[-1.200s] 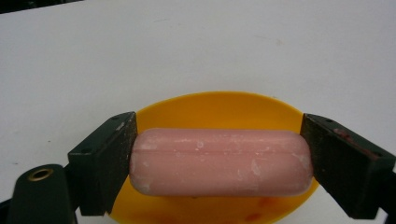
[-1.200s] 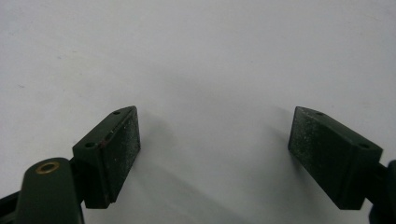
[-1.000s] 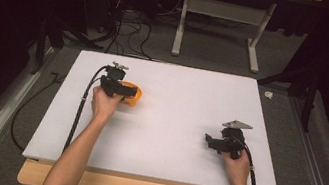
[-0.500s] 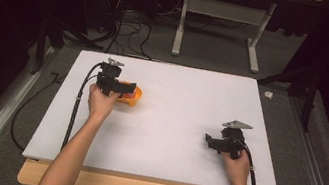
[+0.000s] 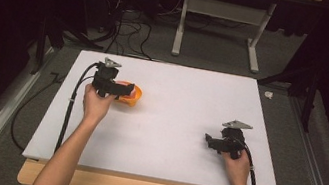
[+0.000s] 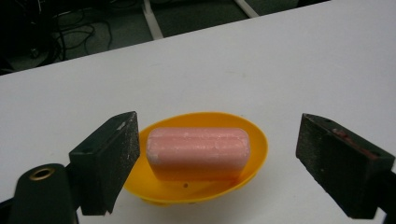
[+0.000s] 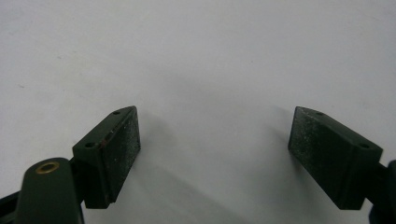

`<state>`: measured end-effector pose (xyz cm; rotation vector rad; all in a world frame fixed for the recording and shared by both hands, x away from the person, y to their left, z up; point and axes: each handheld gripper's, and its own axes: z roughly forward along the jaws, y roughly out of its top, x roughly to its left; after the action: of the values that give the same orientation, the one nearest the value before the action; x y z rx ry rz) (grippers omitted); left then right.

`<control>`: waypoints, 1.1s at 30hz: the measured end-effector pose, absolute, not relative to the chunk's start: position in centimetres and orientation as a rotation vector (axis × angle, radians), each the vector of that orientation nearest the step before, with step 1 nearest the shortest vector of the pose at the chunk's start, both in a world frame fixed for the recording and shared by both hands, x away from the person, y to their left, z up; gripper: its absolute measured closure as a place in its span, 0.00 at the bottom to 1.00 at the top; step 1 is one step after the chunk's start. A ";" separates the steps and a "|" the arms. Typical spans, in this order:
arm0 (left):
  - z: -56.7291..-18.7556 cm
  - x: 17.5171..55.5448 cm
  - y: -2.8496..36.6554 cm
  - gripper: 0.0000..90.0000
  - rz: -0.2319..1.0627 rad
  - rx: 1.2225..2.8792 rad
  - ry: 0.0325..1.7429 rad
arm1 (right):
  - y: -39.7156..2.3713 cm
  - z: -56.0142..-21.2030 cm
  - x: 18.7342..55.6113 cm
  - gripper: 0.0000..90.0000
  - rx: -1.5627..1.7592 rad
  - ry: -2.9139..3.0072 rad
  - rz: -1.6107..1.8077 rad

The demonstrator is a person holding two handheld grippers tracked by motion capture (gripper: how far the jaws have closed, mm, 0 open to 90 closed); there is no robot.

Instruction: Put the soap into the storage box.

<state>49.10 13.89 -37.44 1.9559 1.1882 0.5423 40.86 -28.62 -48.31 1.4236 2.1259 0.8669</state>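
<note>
Overhead, both grippers' jaws gape above a white table (image 5: 170,139), apparently dark-floored room.

No readable text, label, brand or number anywhere (pink soap bar (image 6: 198,153) and orange dish (image 6: 254,154) both plain, table (image 5: 190,107) blank).

Grey carpet floor (image 5: 210,49), tangled cables (image 5: 127,30), white desk legs (image 5: 179,29) behind
</note>
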 end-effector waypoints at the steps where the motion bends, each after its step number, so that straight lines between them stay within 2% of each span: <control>1: -37.4 49.1 13.9 0.16 0.542 1.956 1.188 | -28.6 -48.3 40.9 0.19 1.424 2.126 0.867; 33: -37.3 45.7 15.8 0.17 0.527 1.904 1.143 | -28.6 -48.3 40.9 0.19 1.424 2.126 0.868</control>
<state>45.68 15.82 -37.32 1.9039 1.1433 0.5268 40.87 -28.62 -48.31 1.4237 2.1259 0.8675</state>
